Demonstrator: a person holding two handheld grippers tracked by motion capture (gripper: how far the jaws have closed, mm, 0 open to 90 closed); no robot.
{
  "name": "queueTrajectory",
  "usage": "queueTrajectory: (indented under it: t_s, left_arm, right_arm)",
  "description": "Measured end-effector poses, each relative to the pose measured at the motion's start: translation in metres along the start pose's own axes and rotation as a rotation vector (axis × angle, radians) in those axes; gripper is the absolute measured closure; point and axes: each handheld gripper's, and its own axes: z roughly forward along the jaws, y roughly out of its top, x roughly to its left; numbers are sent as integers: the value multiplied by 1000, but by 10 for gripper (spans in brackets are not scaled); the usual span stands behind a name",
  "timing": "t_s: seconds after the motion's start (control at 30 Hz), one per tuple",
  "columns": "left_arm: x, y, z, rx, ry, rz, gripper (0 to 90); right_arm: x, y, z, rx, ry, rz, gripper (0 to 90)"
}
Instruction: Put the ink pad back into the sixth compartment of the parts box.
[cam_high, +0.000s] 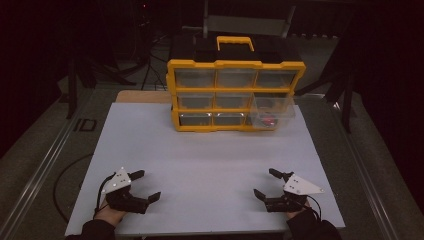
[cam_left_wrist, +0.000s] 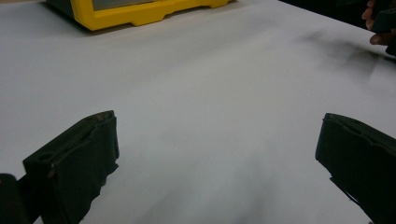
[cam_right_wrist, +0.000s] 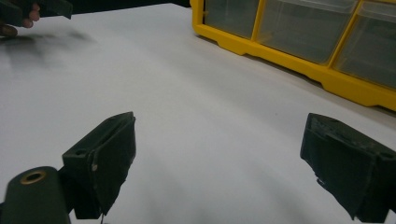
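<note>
A yellow and black organiser cabinet (cam_high: 235, 95) with clear drawers stands at the far middle of the white board (cam_high: 205, 160). Its lower right drawer (cam_high: 272, 112) is pulled out, with something small and red inside. My left gripper (cam_high: 146, 186) rests near the board's front left, jaws wide apart and nothing between them. My right gripper (cam_high: 265, 183) rests near the front right, also open and empty. The left gripper view has my left gripper (cam_left_wrist: 217, 140) over bare board, the cabinet's yellow base (cam_left_wrist: 140, 14) far off. In the right gripper view my right gripper (cam_right_wrist: 219, 140) points toward the cabinet's drawers (cam_right_wrist: 299, 28).
The white board lies on a wooden table (cam_high: 142, 96) between dark metal rails (cam_high: 45, 160). Black cables (cam_high: 70, 170) trail off the board's left side. Stands and dark gear fill the background behind the cabinet. The other hand (cam_right_wrist: 18, 14) appears far off in each gripper view.
</note>
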Motion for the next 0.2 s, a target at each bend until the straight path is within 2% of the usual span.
queueTrajectory:
  t_s: [0.2]
  left_arm:
    - [0, 0, 0, -6, -5, -2, 3]
  right_arm:
    - [0, 0, 0, 2, -1, -1, 104]
